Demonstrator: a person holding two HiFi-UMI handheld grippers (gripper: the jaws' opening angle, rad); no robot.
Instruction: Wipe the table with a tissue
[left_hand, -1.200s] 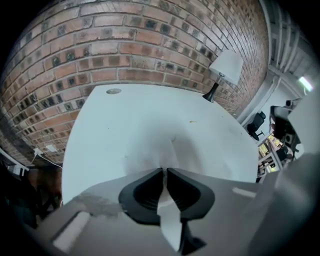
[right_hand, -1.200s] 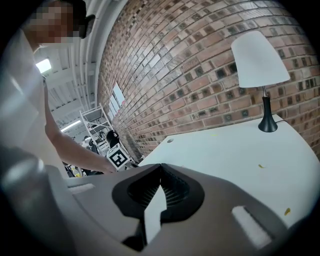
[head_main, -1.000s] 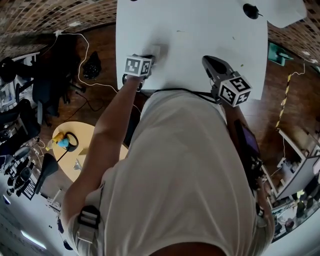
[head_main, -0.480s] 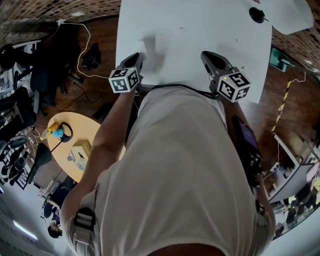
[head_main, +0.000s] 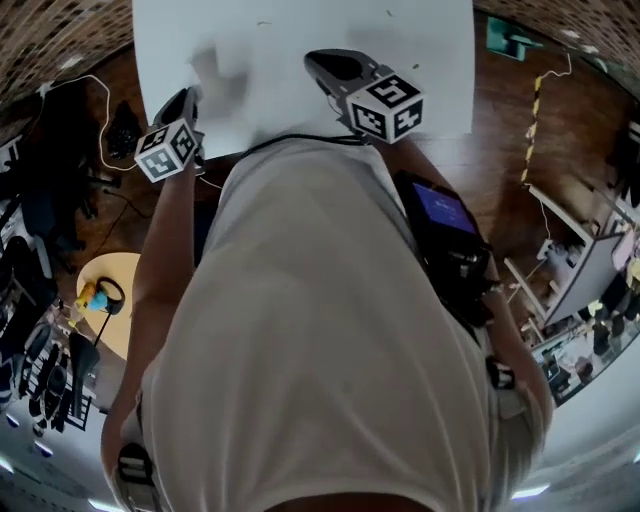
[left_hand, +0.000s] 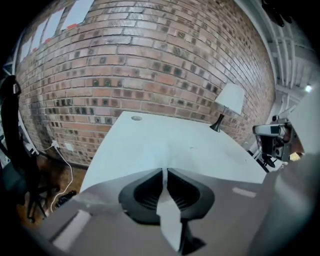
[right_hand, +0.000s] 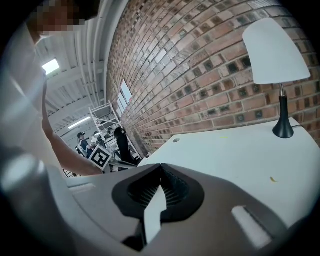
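Left gripper (head_main: 188, 97): clamps a white tissue (head_main: 218, 72) at the jaw tips, jaws nearly together with only the thin sheet between. Hangs at the left of the head view, above the near left corner of the white surface (head_main: 430, 60), aimed away from the person and tilted downward. Tissue: appears as a pale, blurred fold just ahead of those tips, hard to separate from the white top beneath; cannot tell whether touching it. Right gripper (head_main: 312, 60): hovers closed and empty, jaws pressed together, further right above the same surface, close to its near edge, well apart from the tissue. Surface: runs back to a red brick wall (left_hand: 150, 60) and carries a white-shaded lamp (right_hand: 276, 50) on a dark stem toward the far right. Lower head view: shows mostly the person's pale shirt (head_main: 320, 330).
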